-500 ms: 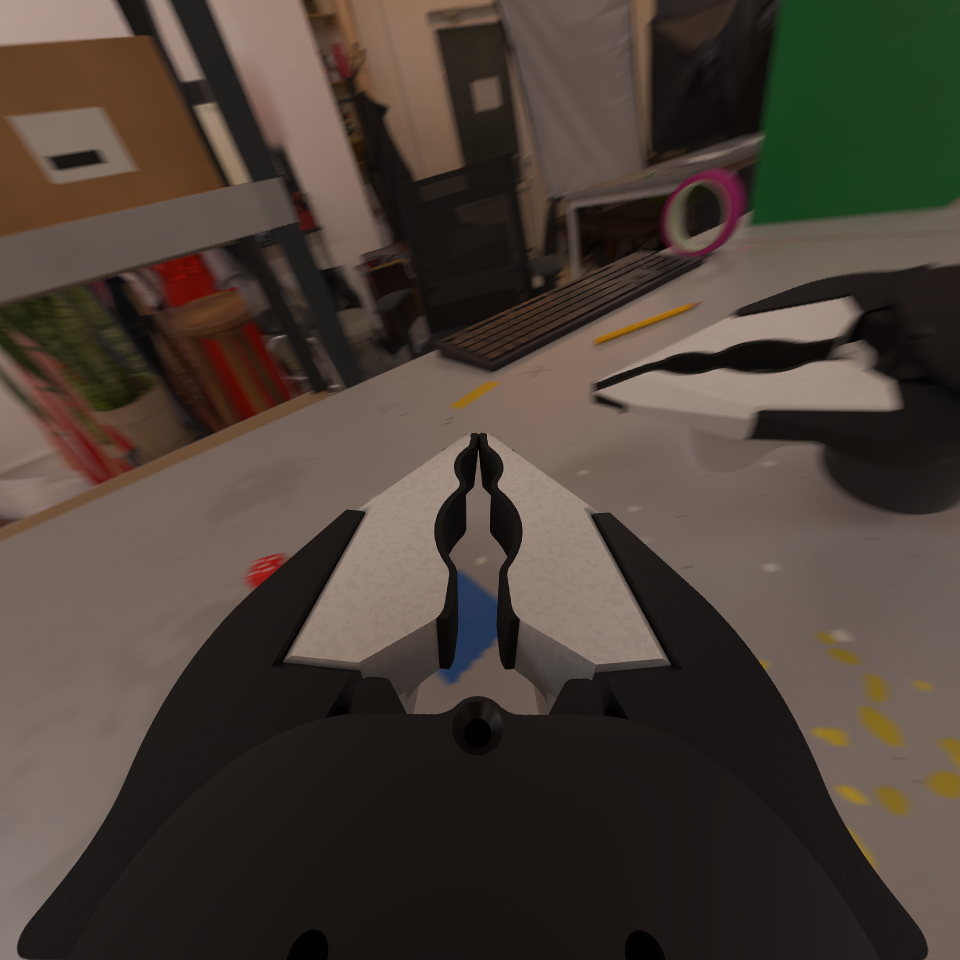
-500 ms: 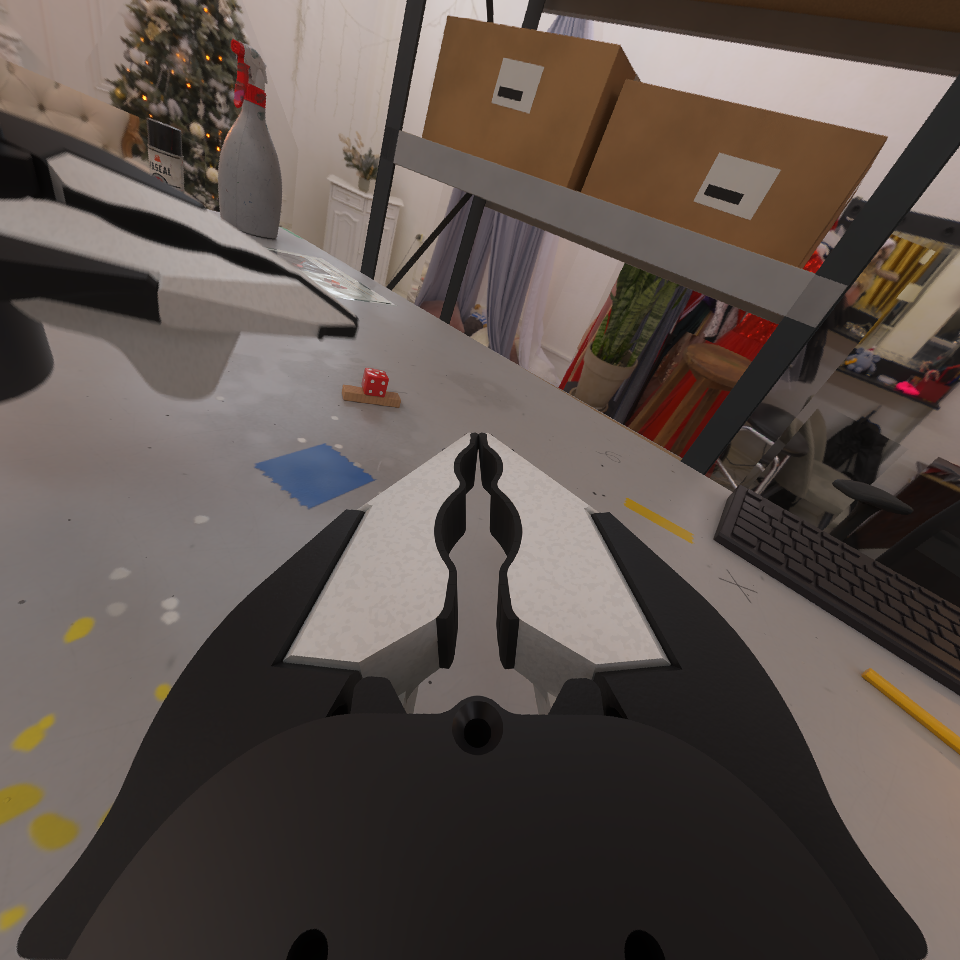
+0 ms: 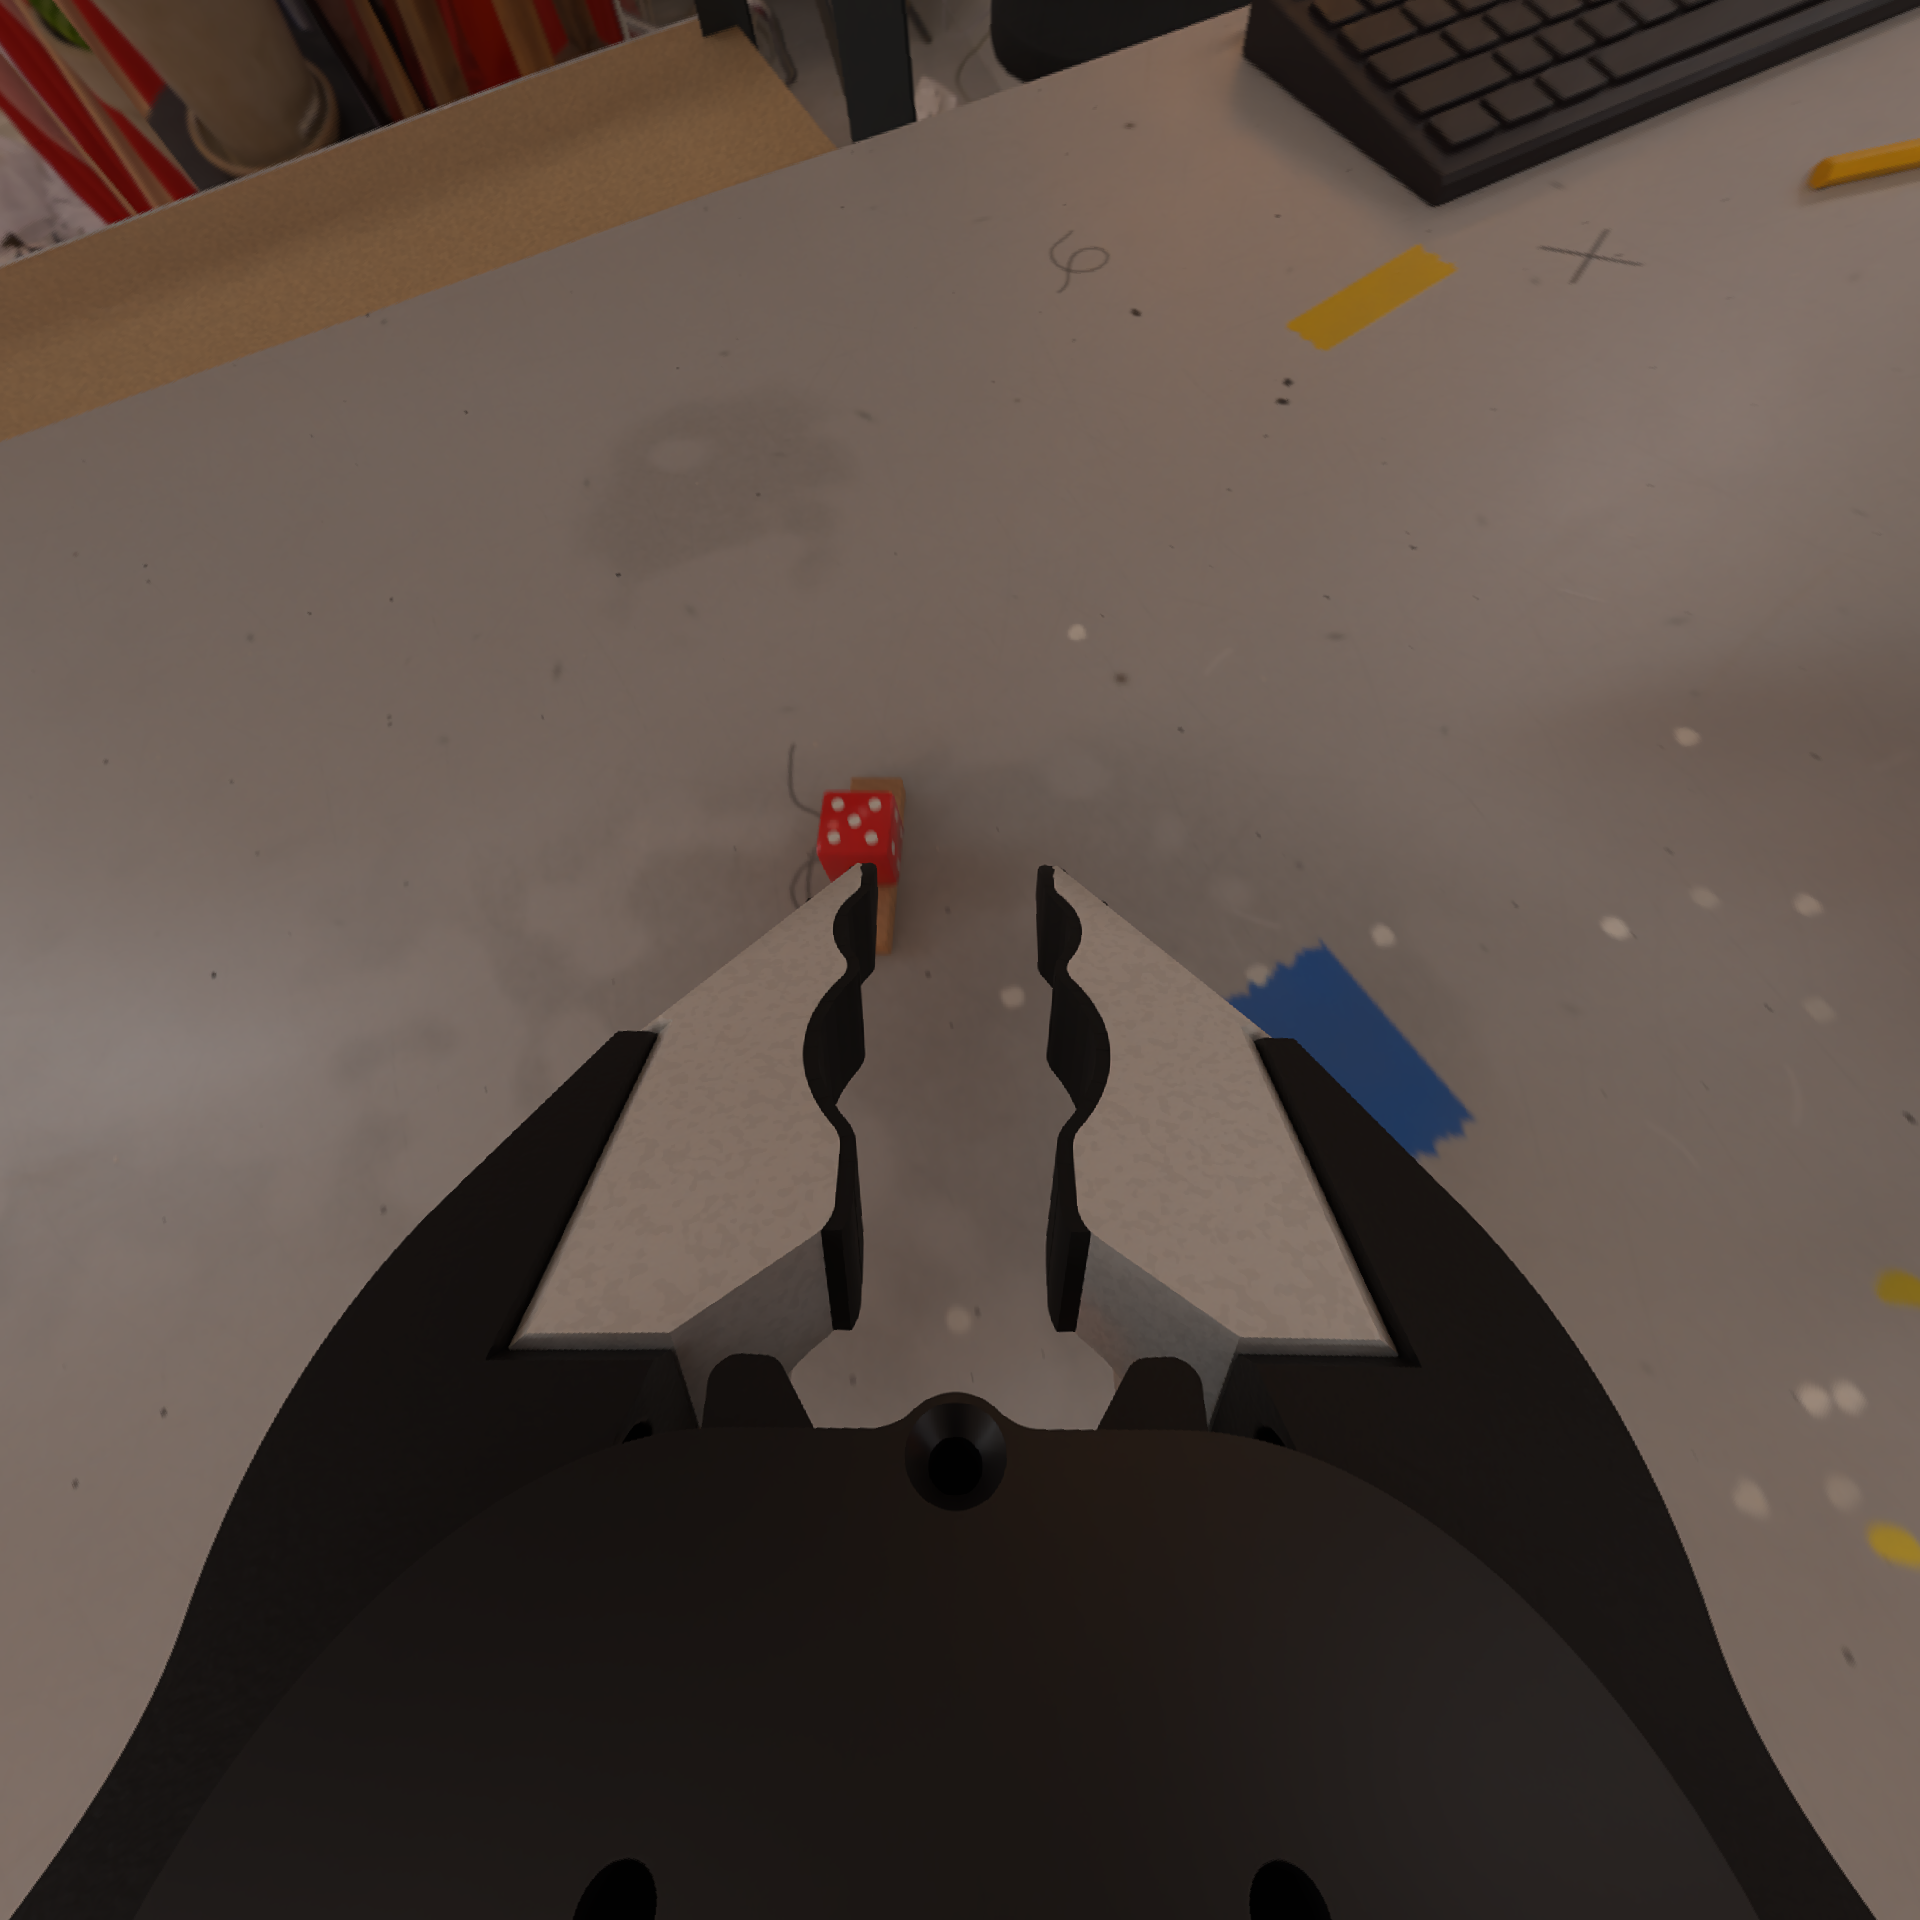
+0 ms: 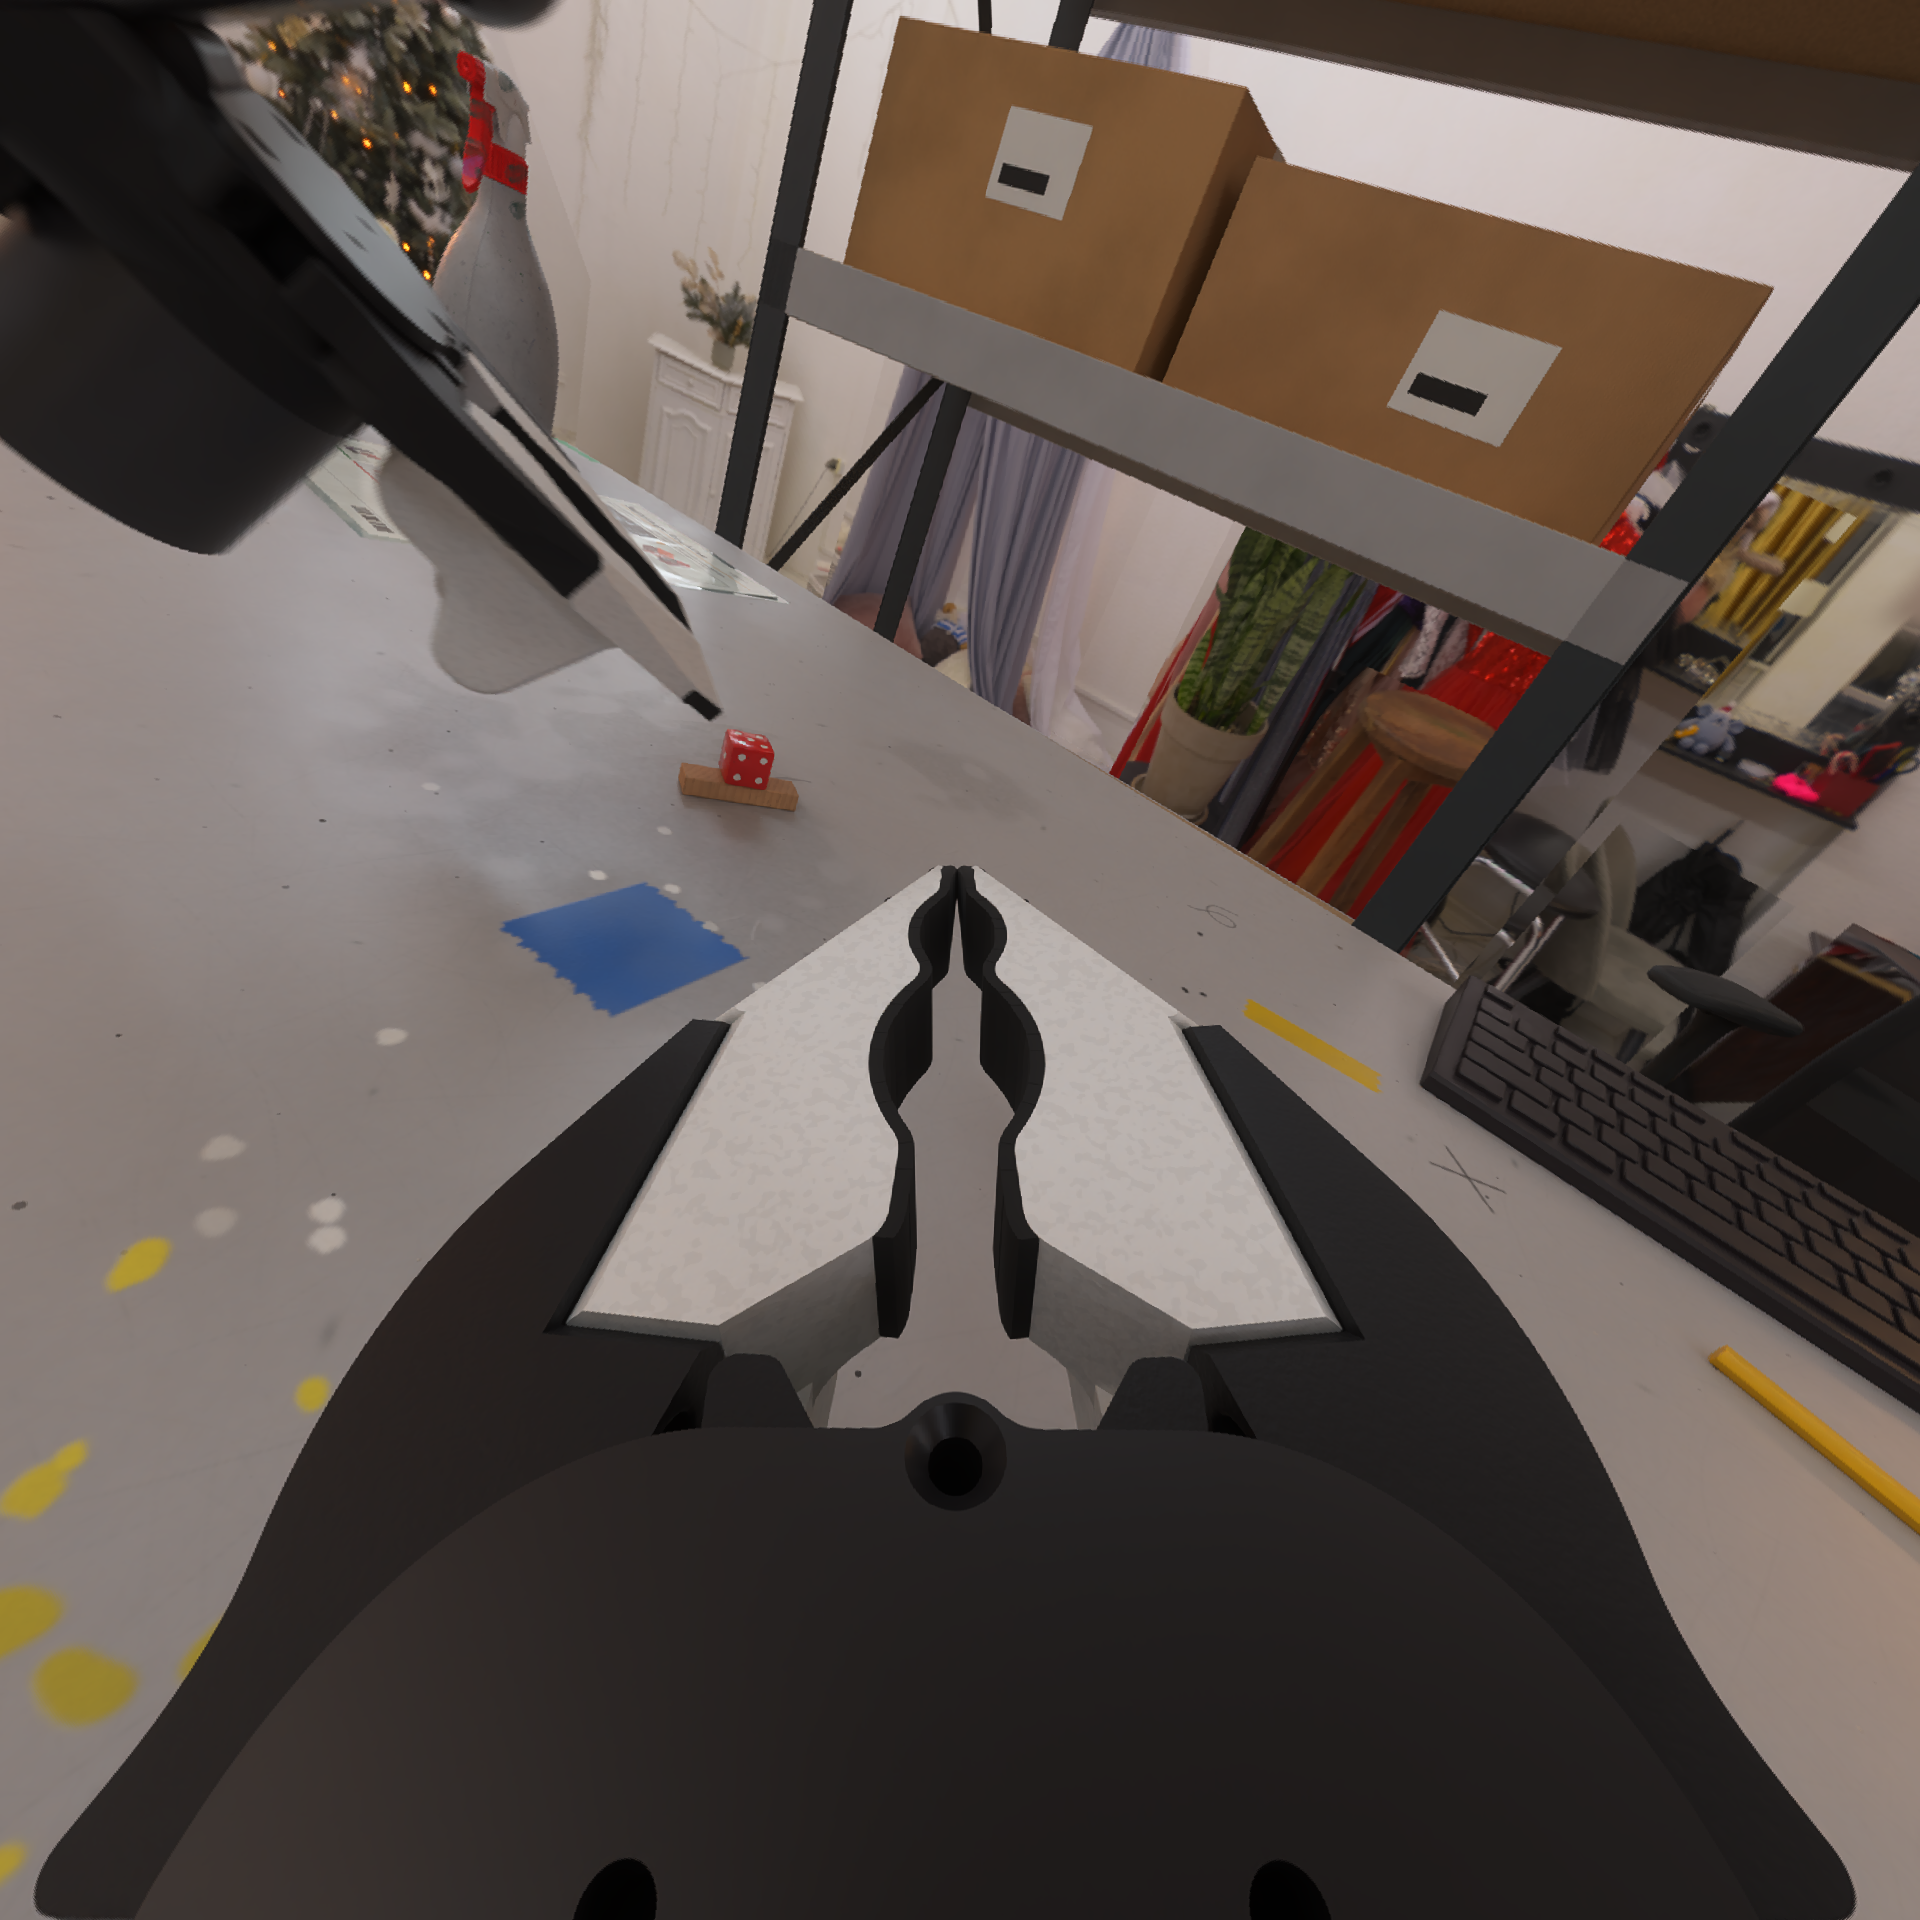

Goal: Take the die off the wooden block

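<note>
Left gripper: the left gripper (image 3: 954,878) hangs above the surface (image 3: 312,779), tilted down, its jaws spread apart with nothing between them.

Die: the red die (image 3: 857,831) sits on the wooden block (image 3: 886,914), just ahead of the left gripper's left fingertip and off to the left of the gap. From the right wrist view the die (image 4: 746,757) rests near the left end of the block (image 4: 738,787), with the left gripper (image 4: 701,704) just above and to its left, not touching.

Step in hand: lining up for the pinch, I'd say. The gap wants shifting left until the die is centred, then lowering so the fingers close on the die's sides above the block, not on the wood.

Risk: as it stands, the left fingertip would likely land on the die or nudge it off sideways.

Right gripper: the right gripper (image 4: 956,873) is pressed together, empty, well back from the die.

Around: a blue patch (image 3: 1351,1039) lies just right of the left gripper; a yellow tape strip (image 3: 1369,296) and black keyboard (image 3: 1558,73) are far ahead to the right. Nothing stands between gripper and die.
</note>
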